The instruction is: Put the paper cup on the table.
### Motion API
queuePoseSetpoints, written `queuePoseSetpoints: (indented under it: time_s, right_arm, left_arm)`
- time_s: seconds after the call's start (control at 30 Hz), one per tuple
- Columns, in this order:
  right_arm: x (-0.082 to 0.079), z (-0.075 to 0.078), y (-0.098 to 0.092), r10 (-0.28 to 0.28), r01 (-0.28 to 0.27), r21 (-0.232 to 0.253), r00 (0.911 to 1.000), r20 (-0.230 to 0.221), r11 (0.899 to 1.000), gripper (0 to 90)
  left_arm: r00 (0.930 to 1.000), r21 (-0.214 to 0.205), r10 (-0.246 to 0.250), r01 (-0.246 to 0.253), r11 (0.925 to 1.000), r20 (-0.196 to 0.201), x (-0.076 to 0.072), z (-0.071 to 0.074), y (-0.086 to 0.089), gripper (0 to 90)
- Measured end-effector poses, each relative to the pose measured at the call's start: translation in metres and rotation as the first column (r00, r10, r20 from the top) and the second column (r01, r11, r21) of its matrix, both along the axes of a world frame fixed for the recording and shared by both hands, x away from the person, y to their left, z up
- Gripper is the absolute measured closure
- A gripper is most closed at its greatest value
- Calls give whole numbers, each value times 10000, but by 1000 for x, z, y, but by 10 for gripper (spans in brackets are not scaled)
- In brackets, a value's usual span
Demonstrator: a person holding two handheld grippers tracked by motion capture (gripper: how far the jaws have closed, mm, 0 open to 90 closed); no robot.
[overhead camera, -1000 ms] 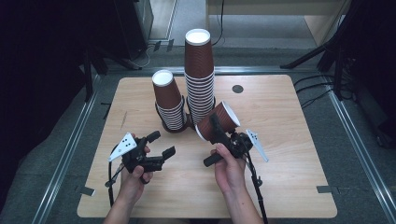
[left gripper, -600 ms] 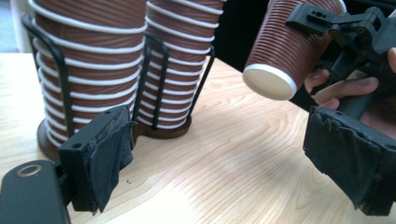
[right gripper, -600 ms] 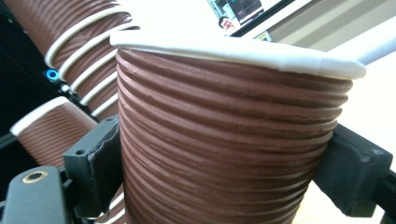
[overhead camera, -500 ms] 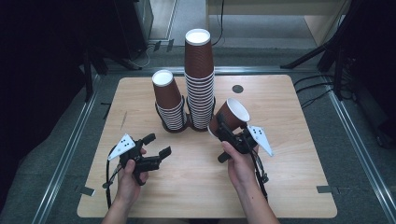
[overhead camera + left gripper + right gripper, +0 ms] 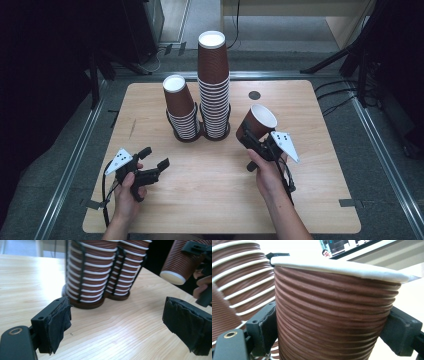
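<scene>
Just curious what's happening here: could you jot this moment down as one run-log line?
right gripper: shut on single ribbed brown paper cup, lifted, tilted | left gripper: open, holding nothing | two upside-down cup stacks: standing in black rack on wooden table

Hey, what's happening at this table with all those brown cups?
A person is working with a hand-held gripper in each hand at a wooden table. The right hand-held gripper is clamped on a single brown paper cup, held tilted above the table, to the right of two stacks of cups standing in black wire holders. The left hand-held gripper is open and holds nothing, low over the table's near left part.
</scene>
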State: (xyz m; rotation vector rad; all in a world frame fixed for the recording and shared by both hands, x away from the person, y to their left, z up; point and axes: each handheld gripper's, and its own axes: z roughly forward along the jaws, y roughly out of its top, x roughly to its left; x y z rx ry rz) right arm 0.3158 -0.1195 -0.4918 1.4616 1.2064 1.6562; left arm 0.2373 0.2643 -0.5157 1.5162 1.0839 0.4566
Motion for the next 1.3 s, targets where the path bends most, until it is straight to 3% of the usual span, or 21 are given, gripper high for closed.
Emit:
queuePoseSetpoints:
  time_s: [0.33, 0.57, 0.93, 1.3]
  right_arm:
    - [9, -8, -17, -340, 333, -764, 9994, -82, 9965, 126]
    - [17, -13, -31, -721, 713, -1116, 9974, -25, 9912, 126]
    - [30, -19, -56, -1311, 1340, -2193, 9910, 279, 9664, 126]
    - [44, -28, -78, -1962, 1930, -2853, 9804, 177, 9388, 126]
  left_arm:
    - [9938, 102, 1085, -1088, 9940, 245, -20, -8, 29, 83]
    - [9912, 171, 1311, -1314, 9912, 199, -31, -13, 46, 83]
    - [9865, 238, 1635, -1633, 9863, -44, -34, -20, 58, 83]
    - [9835, 112, 1804, -1803, 9836, -132, -35, -22, 64, 83]
